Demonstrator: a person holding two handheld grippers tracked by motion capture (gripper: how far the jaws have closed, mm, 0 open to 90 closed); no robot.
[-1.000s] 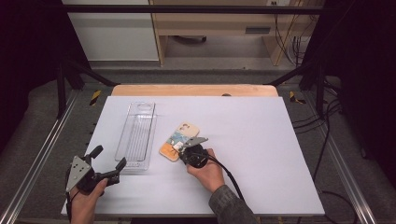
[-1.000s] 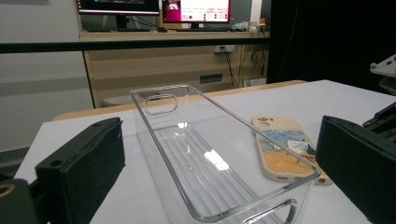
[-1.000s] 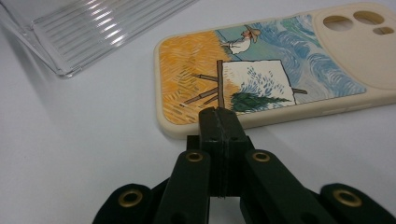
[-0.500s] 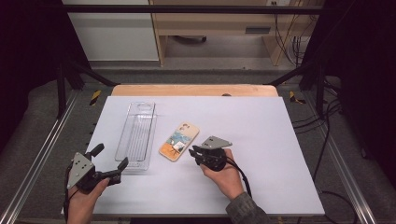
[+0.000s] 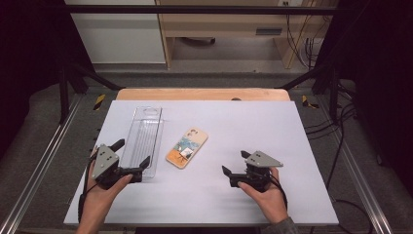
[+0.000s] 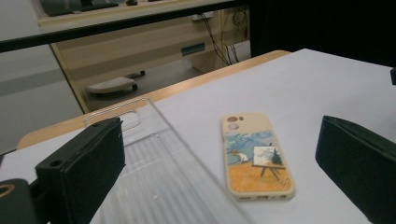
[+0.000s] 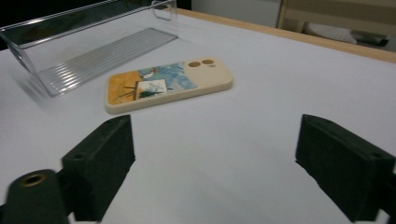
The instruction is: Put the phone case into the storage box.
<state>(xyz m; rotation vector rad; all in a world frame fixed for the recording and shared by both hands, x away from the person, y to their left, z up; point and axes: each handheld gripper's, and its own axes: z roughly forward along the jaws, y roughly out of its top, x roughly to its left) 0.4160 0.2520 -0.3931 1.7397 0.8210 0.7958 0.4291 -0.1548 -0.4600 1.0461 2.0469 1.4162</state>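
So from the high view I've got the phone case [image 5: 187, 148] lying flat on the white sheet [image 5: 253, 122], roughly mid-table, picture side up, with the clear tray [image 5: 142, 141] just to its left and a small gap between them. My right gripper [image 5: 233, 165] sits well off to the right of the case and a bit nearer to me, jaws wide apart with nothing between them; they've just been opening, and the case is lying free on the sheet. My left gripper [image 5: 131, 153] is at the near end of the tray, jaws spread too, and from up top one of them looks like it overlaps the tray's near corner, though I can't tell if it actually touches. The right gripper view gives me what the overhead can't: the case's side wall, the camera cutouts at its right-hand end, and bare sheet between the two black jaws, so nothing gripped there. It also shows the tray's ribbed floor and its low walls beyond the case. The left gripper view looks along the tray, whose near part lies between the jaws; I see no pad pressing on it. It shows the painted scene on the case the right way up and the wooden table edge [image 6: 196, 81] at the far side.
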